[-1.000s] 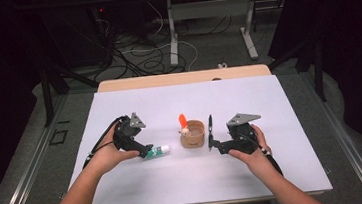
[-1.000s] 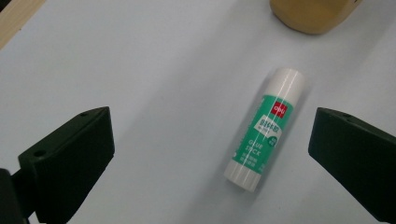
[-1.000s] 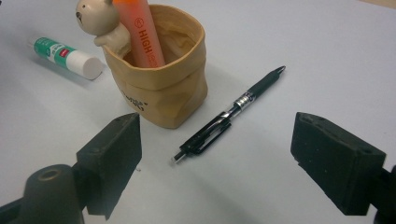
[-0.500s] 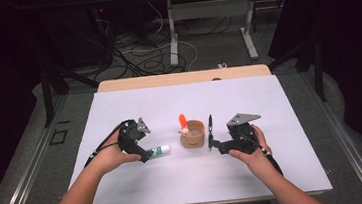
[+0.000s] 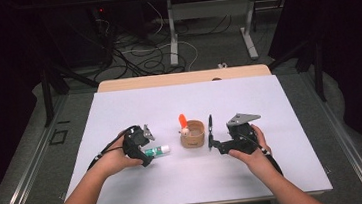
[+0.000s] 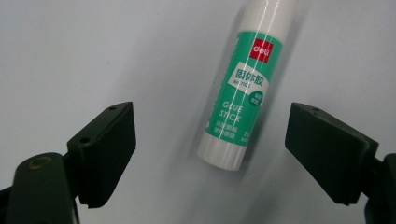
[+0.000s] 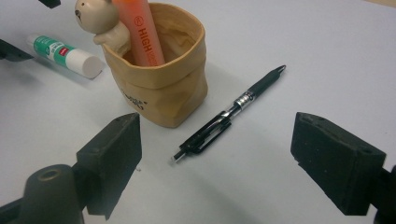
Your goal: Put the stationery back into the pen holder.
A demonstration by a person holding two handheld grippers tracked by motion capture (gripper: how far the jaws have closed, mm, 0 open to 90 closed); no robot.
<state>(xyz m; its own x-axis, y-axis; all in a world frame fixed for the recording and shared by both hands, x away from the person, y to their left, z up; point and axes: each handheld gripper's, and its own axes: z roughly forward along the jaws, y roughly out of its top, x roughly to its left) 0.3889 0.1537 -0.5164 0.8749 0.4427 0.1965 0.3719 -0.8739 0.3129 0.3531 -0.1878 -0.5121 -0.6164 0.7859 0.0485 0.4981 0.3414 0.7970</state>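
The left gripper point(image 6: 210, 154) hangs over a green-and-white glue stick point(image 6: 243, 88) that lies flat on the white surface point(image 5: 134, 111), left of the tan pen holder point(image 5: 192, 135); its fingers point(image 6: 105, 149) have just been closing, yet they stand apart on either side of the stick without touching it. The right gripper point(image 7: 217, 163) has its fingers open around a black pen point(image 7: 229, 116) lying beside the holder

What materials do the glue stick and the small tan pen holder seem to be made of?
Glue stick: probably plastic, with a glossy white tube that shows a bright streak of reflected light, and a green printed label wrapped around it.

Pen holder: shaped like a crumpled paper bag, but its smooth, slightly shiny folds and thick rim suggest ceramic or resin. The pictures cannot settle which one.
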